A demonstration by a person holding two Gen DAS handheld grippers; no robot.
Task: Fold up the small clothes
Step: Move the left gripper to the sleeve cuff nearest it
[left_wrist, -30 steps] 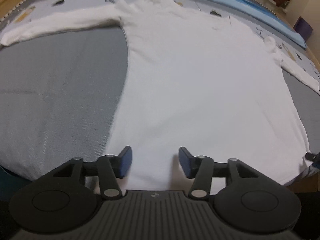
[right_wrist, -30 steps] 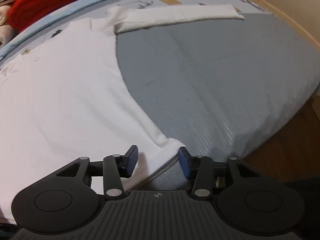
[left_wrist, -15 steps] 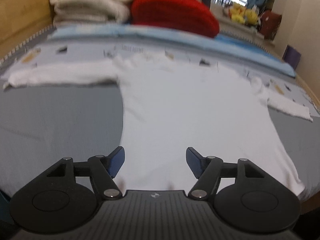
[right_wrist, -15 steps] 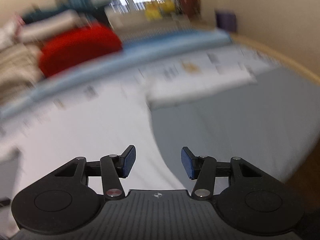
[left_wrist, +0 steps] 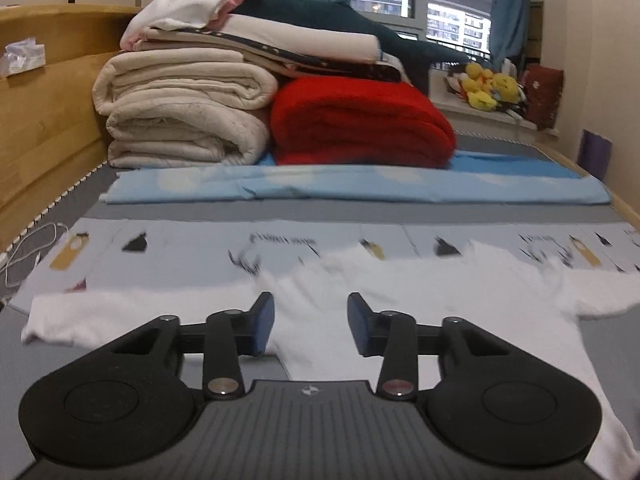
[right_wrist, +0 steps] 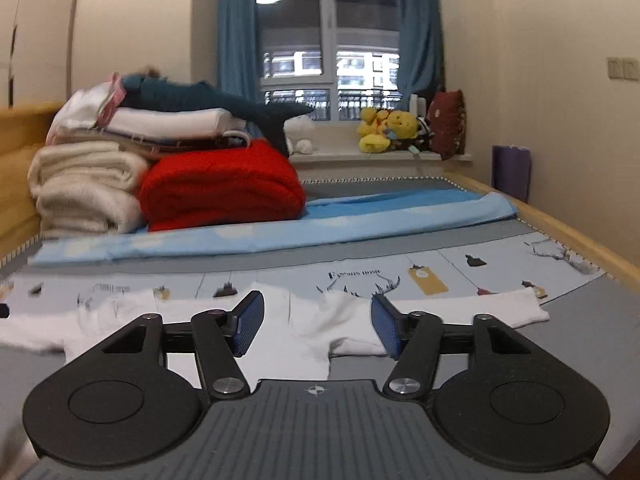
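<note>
While both grippers hang in the air above the near edge of the bed (left_wrist: pixel 280 210), a white long-sleeved shirt (left_wrist: pixel 460 300) lies flat on the bed with its sleeves stretched out toward the left and right edges. The left gripper (left_wrist: pixel 311 326) has its jaws apart with nothing between them; they have just been closing, and the blue pads (left_wrist: pixel 262 326) touch no cloth. The right gripper (right_wrist: pixel 318 326) stands wider, its jaws having just been opening, and it too is empty; the shirt (right_wrist: pixel 304 328) shows in the gap beyond it, lying on the bed below and not held.

The shirt's collar end points toward the far edge and rests on a pale printed sheet (right_wrist: pixel 440 268) that crosses the bed from side to side. Its right sleeve reaches almost to the right edge, near the wooden bed frame (right_wrist: pixel 580 240). Its body runs back toward the near edge over grey bedding.

Beyond the printed sheet lies a folded light blue sheet (left_wrist: pixel 360 186), also spanning the bed. At the far edge, toward the left corner, a stack of cream blankets (left_wrist: pixel 180 116) sits just beside a folded red blanket (left_wrist: pixel 360 120), the two touching. More folded linen and a dark plush shark (left_wrist: pixel 340 24) are piled on top. Yellow plush toys (right_wrist: pixel 384 128) sit on the windowsill behind.
</note>
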